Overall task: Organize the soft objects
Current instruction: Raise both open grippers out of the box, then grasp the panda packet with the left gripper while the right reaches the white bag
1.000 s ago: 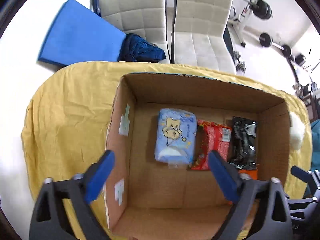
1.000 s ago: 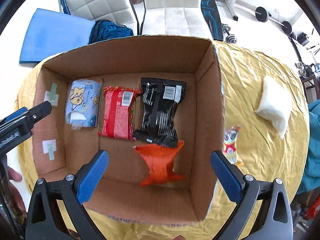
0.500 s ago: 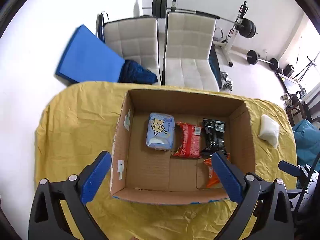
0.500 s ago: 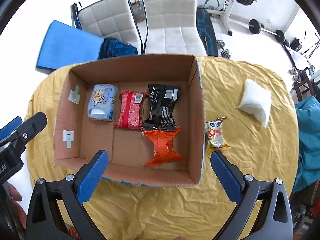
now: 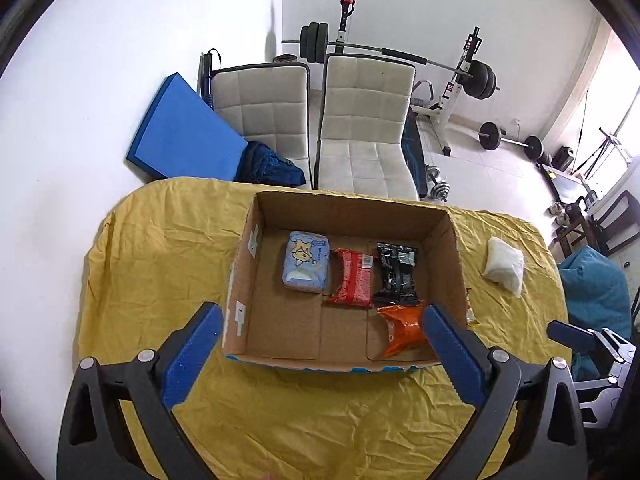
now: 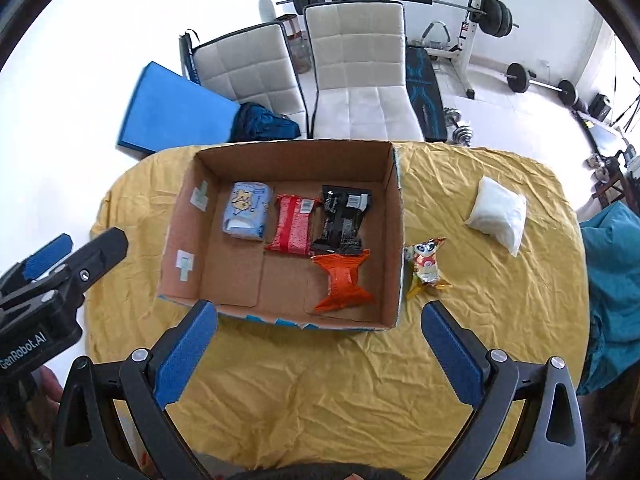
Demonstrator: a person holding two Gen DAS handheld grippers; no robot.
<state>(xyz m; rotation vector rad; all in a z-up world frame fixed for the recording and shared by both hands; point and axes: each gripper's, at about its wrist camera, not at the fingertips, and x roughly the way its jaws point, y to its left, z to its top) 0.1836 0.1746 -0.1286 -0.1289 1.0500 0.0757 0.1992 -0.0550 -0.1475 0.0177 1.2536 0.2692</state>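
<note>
1. Cardboard box [image 6: 394,216] sits on the yellow cloth [image 6: 320,380], looking smaller and farther off than a second ago: both grippers have pulled back and up.
2. Left gripper [image 5: 320,344] and right gripper [image 6: 320,340] both hold their blue fingers wide apart, gripping nothing.
3. Inside the box, far row left to right: blue tissue pack [image 6: 246,216], red packet [image 6: 294,230], black packet [image 6: 344,218]; the orange packet [image 6: 342,280] lies nearer.
4. Right of the box lie a small cartoon snack [image 6: 426,266] and, farther off, a white pillow pack [image 6: 498,216].
5. From the left view the box wall hides most of that snack.
</note>
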